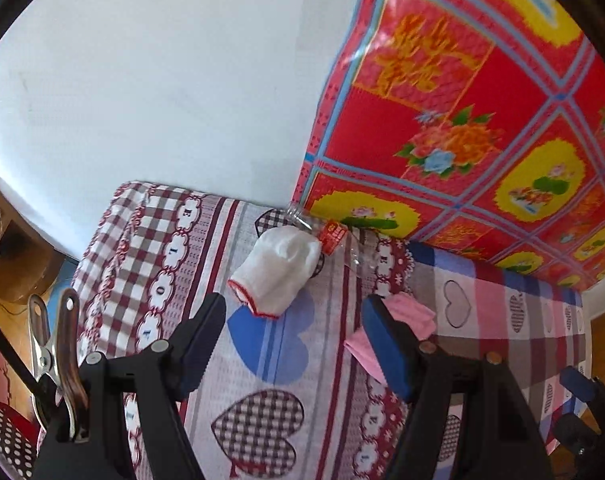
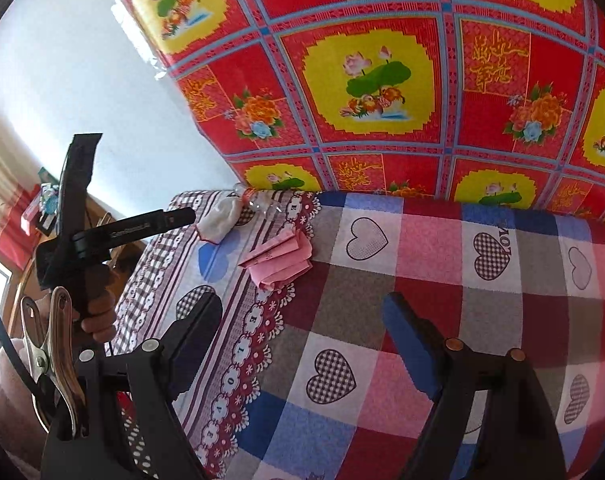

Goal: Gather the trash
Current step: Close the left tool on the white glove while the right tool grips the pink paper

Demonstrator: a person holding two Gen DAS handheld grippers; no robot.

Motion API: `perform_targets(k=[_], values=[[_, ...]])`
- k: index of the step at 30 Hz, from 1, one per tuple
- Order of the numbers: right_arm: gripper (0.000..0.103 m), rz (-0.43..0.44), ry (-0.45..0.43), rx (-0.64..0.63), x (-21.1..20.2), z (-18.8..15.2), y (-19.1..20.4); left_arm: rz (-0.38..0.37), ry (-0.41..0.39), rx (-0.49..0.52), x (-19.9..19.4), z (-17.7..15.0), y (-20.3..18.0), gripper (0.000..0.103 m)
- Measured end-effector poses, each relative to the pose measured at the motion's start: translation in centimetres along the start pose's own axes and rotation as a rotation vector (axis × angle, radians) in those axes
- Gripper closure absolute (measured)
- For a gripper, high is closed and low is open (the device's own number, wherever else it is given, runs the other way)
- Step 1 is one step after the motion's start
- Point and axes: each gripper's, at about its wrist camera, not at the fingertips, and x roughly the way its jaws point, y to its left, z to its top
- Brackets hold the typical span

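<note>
Both claws gape, pinching nothing: left gripper point(image 1: 292, 328), right gripper point(image 2: 302, 320). On the heart-print sheet point(image 1: 270, 368) lie a knitted white glove point(image 1: 276, 276), crumpled pink paper point(image 2: 278, 260) and a clear bottle point(image 1: 342, 240) by the wall.

White wall point(image 1: 150, 80), red floral cloth hanging point(image 2: 382, 80), bed in heart-patterned checked sheets point(image 2: 442, 280), wooden furniture point(image 1: 18, 264), daylight

A white knitted glove point(image 1: 276, 274) with a red-stitched cuff lies crumpled on the patterned bed cover, just above the middle of the left wrist view. Touching its upper right edge, a clear plastic bottle point(image 1: 334, 240) with a red label lies on its side. To the lower right, crumpled pink paper point(image 1: 402, 320) rests flat near the seam between two cloths.
</note>
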Motion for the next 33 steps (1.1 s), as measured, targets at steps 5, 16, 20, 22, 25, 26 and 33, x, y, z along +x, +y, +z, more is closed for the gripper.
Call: perform_targets(k=[5,16,20,22,25,26,33], values=[[0.018,-0.01,0.015,0.017,1.5,0.4,0.0,0.009,0.028,0.014,2.2,0.8,0.4,0.029],[0.018,-0.019,0.051,0.006,4.9,1.7,0.4,0.024,0.067,0.0,5.7,1.3,1.5,0.029],[0.018,-0.02,0.069,-0.017,6.4,2.5,0.9,0.028,0.069,0.005,6.4,1.2,1.4,0.03],[0.018,-0.019,0.075,-0.023,7.1,2.9,1.1,0.037,0.064,0.015,6.7,1.4,1.1,0.03],[0.018,-0.016,0.086,-0.029,8.3,3.3,1.4,0.053,0.058,0.029,7.2,1.4,0.8,0.032],[0.018,-0.016,0.091,-0.034,8.7,3.4,1.6,0.055,0.06,0.03,7.5,1.5,0.7,0.033],[0.018,-0.034,0.115,-0.066,11.5,3.9,2.2,0.051,0.073,0.009,8.5,1.4,1.1,0.049]])
